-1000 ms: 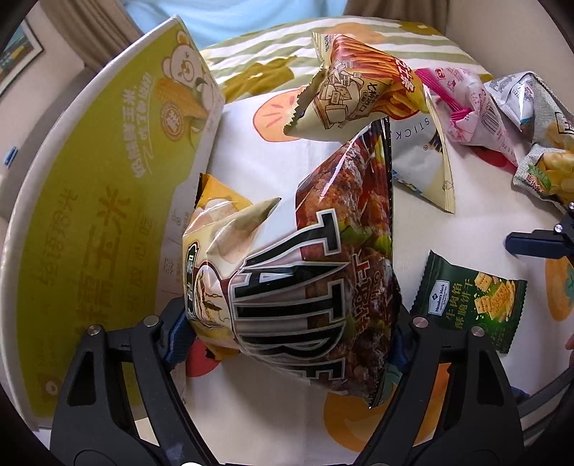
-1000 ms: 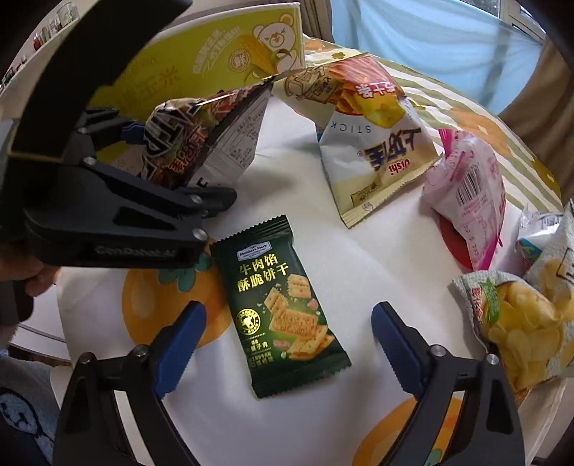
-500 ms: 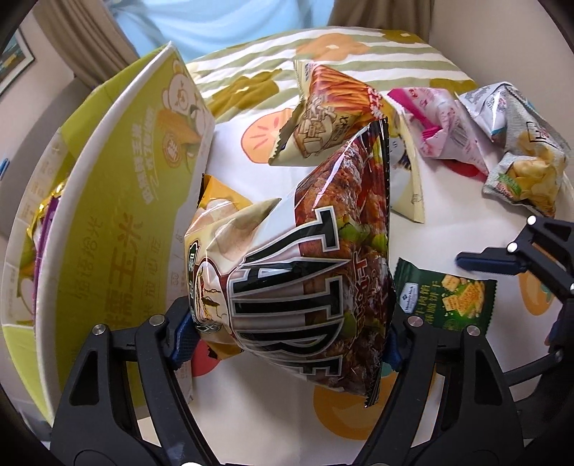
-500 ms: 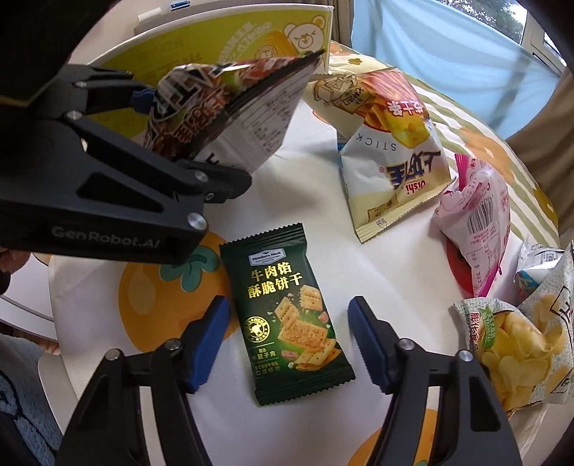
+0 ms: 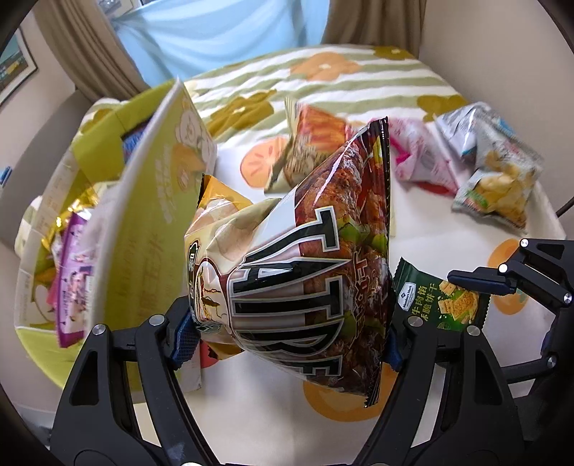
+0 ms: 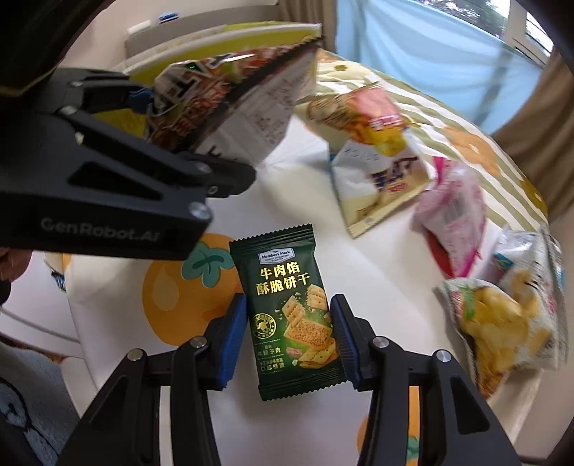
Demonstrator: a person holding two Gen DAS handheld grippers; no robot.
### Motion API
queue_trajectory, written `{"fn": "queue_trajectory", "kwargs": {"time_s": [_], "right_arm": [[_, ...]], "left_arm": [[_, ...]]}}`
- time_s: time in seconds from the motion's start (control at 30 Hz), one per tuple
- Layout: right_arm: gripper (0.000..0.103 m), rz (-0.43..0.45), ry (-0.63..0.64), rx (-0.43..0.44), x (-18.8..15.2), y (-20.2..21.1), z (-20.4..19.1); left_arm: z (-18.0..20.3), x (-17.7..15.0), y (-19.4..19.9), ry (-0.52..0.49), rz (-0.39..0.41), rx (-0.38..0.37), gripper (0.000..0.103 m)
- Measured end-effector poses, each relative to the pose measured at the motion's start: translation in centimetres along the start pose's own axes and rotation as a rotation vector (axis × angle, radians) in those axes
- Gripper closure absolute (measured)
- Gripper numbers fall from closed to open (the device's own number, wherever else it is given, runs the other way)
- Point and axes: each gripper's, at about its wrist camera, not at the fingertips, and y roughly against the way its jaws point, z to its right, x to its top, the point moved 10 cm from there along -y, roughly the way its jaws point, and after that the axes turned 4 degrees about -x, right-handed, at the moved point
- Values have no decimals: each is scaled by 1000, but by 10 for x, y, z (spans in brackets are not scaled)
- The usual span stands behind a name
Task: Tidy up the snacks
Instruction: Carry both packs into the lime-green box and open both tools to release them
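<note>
Brown chip bag (image 5: 308, 272) raised beside yellow box (image 5: 143, 229), green cracker packet (image 6: 292, 308) gripped upright

Home room, likely living or dining area. Round bench (image 5: 448, 243) under tablecloth with orange fruit print and green stripes. Beige curtains (image 5: 366, 21) beside bright window (image 6: 430, 46). Framed picture (image 5: 14, 64) on wall. Snack bags (image 6: 502, 315) scattered on cloth.

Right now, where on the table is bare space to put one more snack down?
Bare cloth lies between the green cracker packet, the yellow-white stick bag and the chip bag. It is crowded along the pink bag and beside the yellow box.
</note>
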Motion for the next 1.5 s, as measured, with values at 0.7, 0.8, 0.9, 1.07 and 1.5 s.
{"fn": "queue_trajectory", "kwargs": {"time_s": [0.7,0.8,0.9,1.07,1.5], "right_arm": [[59,170,-153,-34,122,126,-2],[59,199,-160,-30,156,128,-16],[59,218,-176,-27,186,126,-35],[59,220,-233,-12,227,106,-68],[59,132,-448,-39,248,53,-111]], "left_arm": [[-124,49,140,168,223,27,27],[-155,44,142,186,222,19,27],[-186,38,140,182,205,13,27],[-237,25,125,173,157,-6,27],[-284,-12,68,73,33,-126,18]]}}
